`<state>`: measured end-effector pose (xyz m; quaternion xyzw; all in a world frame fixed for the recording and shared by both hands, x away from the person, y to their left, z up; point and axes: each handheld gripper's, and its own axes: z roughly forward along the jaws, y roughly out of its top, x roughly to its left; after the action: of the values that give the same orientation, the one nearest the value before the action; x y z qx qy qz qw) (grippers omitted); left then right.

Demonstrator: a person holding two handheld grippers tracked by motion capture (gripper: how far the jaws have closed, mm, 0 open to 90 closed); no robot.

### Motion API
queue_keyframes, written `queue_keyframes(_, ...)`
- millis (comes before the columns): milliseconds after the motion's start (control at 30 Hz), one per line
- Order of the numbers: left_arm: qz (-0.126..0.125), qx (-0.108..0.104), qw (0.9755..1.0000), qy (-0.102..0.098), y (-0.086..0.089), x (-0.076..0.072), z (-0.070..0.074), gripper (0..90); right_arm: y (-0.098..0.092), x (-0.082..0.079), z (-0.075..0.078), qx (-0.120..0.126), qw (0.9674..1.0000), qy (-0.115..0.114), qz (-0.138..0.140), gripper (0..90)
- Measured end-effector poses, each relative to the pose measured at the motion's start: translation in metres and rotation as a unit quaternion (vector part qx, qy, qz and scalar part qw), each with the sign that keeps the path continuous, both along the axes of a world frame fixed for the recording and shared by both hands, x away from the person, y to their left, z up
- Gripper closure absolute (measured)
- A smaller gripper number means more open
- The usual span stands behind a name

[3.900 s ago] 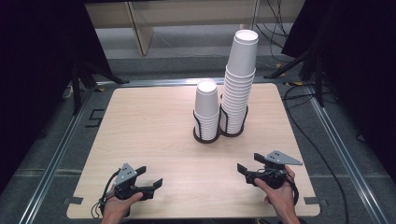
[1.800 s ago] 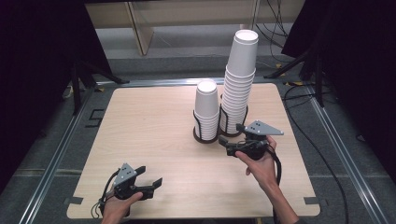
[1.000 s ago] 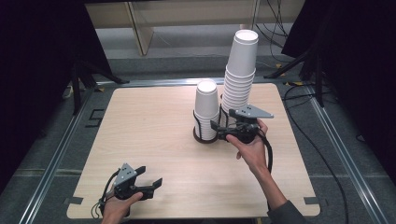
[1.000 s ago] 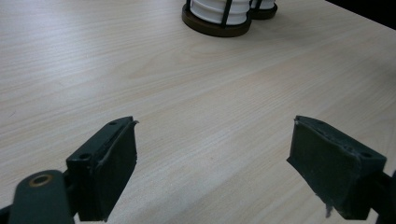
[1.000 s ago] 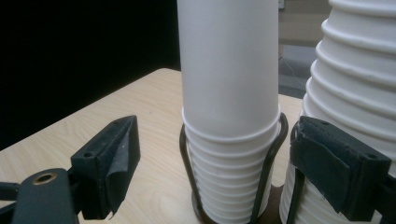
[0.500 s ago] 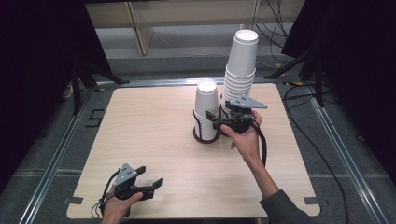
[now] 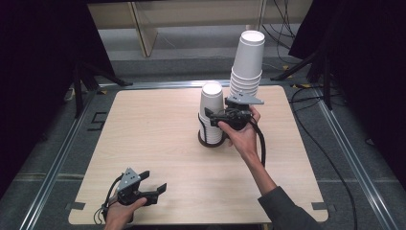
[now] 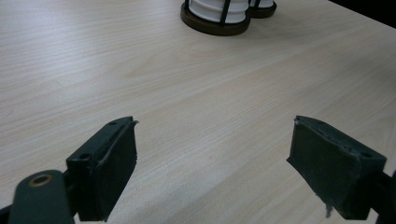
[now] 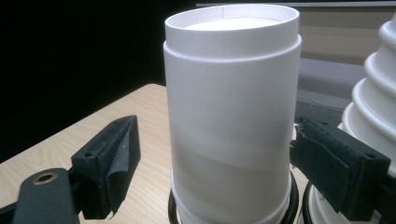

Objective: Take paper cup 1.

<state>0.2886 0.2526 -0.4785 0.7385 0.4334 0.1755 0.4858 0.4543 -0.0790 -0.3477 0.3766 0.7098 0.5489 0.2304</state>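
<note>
The high view looks forward and down from above the table's (image 7: 158, 139) near edge, taking in the whole top. The left gripper view sits low, facing across bare wood toward the cup holders (image 8: 215, 21) at upper centre. The right gripper view is close against the short cup stack (image 9: 231, 112), shared with the high view (image 7: 212, 112).

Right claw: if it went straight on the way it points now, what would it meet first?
The right claw would meet the short stack of white cups, which already stands between its open jaws. The left pad looks apart from it; the right pad is at its edge, contact unclear.
</note>
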Motion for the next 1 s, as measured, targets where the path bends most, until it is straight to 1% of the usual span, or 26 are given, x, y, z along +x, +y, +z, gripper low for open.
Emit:
queue_keyframes(33, 0.000, -0.001, 1.0000, 0.000, 0.000, 0.000, 0.000, 14.4, 0.003, 0.000, 0.000, 0.008, 0.9999, 0.012, -0.002, 15.8)
queue_keyframes(67, 0.001, 0.002, 1.0000, 0.002, 0.000, 0.000, 0.001, 14.4, 0.003, 0.003, 0.000, 0.005, 1.0000, 0.002, -0.001, 15.7)
queue_keyframes(100, 0.001, 0.002, 1.0000, 0.002, 0.000, 0.000, 0.000, 14.4, 0.005, 0.003, 0.000, 0.008, 0.9999, 0.007, 0.000, 15.7)
queue_keyframes(133, 0.000, -0.003, 1.0000, -0.001, 0.000, 0.000, 0.000, 14.4, 0.005, 0.003, 0.000, 0.008, 0.9999, 0.007, 0.000, 15.7)
queue_keyframes(167, -0.003, -0.004, 1.0000, -0.001, 0.000, 0.000, 0.000, 14.4, 0.008, 0.005, 0.002, 0.004, 0.9998, 0.015, -0.010, 15.6)
queue_keyframes(200, -0.006, 0.006, 1.0000, 0.000, 0.001, 0.000, 0.000, 14.4, 0.009, 0.006, 0.003, 0.005, 0.9998, 0.016, -0.011, 15.4)
queue_keyframes(233, -0.005, 0.005, 1.0000, 0.000, 0.001, 0.000, 0.000, 14.4, 0.010, 0.007, 0.003, 0.001, 0.9999, 0.012, -0.012, 15.6)
queue_keyframes(300, -0.004, 0.005, 1.0000, 0.000, 0.001, 0.000, 0.000, 14.4, 0.011, 0.008, 0.003, 0.001, 0.9998, 0.011, -0.017, 15.8)
queue_keyframes(333, -0.001, -0.003, 1.0000, -0.001, 0.000, 0.000, 0.000, 14.4, 0.013, 0.010, 0.004, -0.004, 0.9995, 0.018, -0.026, 15.7)
queue_keyframes(367, -0.003, -0.004, 1.0000, -0.001, 0.000, 0.000, 0.000, 14.4, 0.013, 0.011, 0.004, -0.005, 0.9995, 0.015, -0.029, 15.8)
queue_keyframes(400, 0.000, 0.003, 1.0000, 0.004, 0.000, -0.001, 0.001, 14.4, 0.014, 0.012, 0.004, -0.002, 0.9996, 0.012, -0.025, 15.8)
queue_keyframes(433, 0.000, 0.001, 1.0000, 0.002, 0.000, 0.000, 0.000, 14.4, 0.015, 0.012, 0.004, -0.003, 0.9994, 0.018, -0.031, 15.7)
queue_keyframes(500, -0.003, 0.001, 1.0000, 0.001, 0.000, 0.000, 0.000, 14.4, 0.015, 0.013, 0.004, -0.006, 0.9994, 0.016, -0.031, 15.6)
queue_keyframes(533, -0.006, 0.006, 1.0000, 0.000, 0.001, 0.000, 0.000, 14.4, 0.017, 0.014, 0.004, -0.004, 0.9992, 0.019, -0.035, 15.5)
queue_keyframes(567, -0.005, 0.006, 1.0000, 0.000, 0.001, 0.000, 0.000, 14.4, 0.018, 0.016, 0.003, -0.005, 0.9993, 0.013, -0.035, 15.4)
queue_keyframes(600, -0.004, 0.010, 0.9999, 0.004, 0.001, -0.001, 0.001, 14.4, 0.019, 0.016, 0.004, -0.007, 0.9990, 0.018, -0.041, 15.4)
queue_keyframes(667, -0.004, 0.009, 0.9999, 0.003, 0.001, -0.001, 0.001, 14.4, 0.020, 0.017, 0.003, -0.010, 0.9988, 0.020, -0.043, 15.3)
queue_keyframes(700, -0.005, 0.005, 1.0000, 0.000, 0.001, 0.000, 0.000, 14.4, 0.021, 0.018, 0.003, -0.012, 0.9988, 0.018, -0.044, 15.3)
queue_keyframes(733, -0.004, 0.010, 0.9999, 0.004, 0.001, -0.001, 0.001, 14.4, 0.022, 0.018, 0.003, -0.007, 0.9988, 0.019, -0.044, 15.5)
queue_keyframes(767, -0.004, 0.009, 0.9999, 0.003, 0.001, -0.001, 0.001, 14.4, 0.022, 0.019, 0.003, -0.010, 0.9987, 0.021, -0.046, 15.9)
queue_keyframes(800, -0.004, 0.009, 0.9999, 0.003, 0.001, -0.001, 0.001, 14.4, 0.022, 0.020, 0.002, -0.007, 0.9987, 0.021, -0.045, 16.0)
queue_keyframes(833, -0.004, 0.004, 1.0000, 0.001, 0.000, 0.000, 0.000, 14.4, 0.022, 0.021, 0.002, -0.007, 0.9987, 0.022, -0.046, 15.9)
queue_keyframes(867, -0.005, 0.003, 1.0000, -0.001, 0.000, 0.000, 0.000, 14.4, 0.023, 0.021, 0.002, -0.007, 0.9984, 0.027, -0.049, 16.3)
queue_keyframes(900, -0.005, 0.003, 1.0000, -0.001, 0.000, 0.000, 0.000, 14.4, 0.023, 0.022, 0.001, -0.011, 0.9984, 0.021, -0.050, 16.5)
queue_keyframes(1000, -0.006, 0.003, 1.0000, -0.001, 0.000, 0.000, 0.000, 14.4, 0.026, 0.022, 0.001, -0.011, 0.9983, 0.022, -0.052, 15.7)
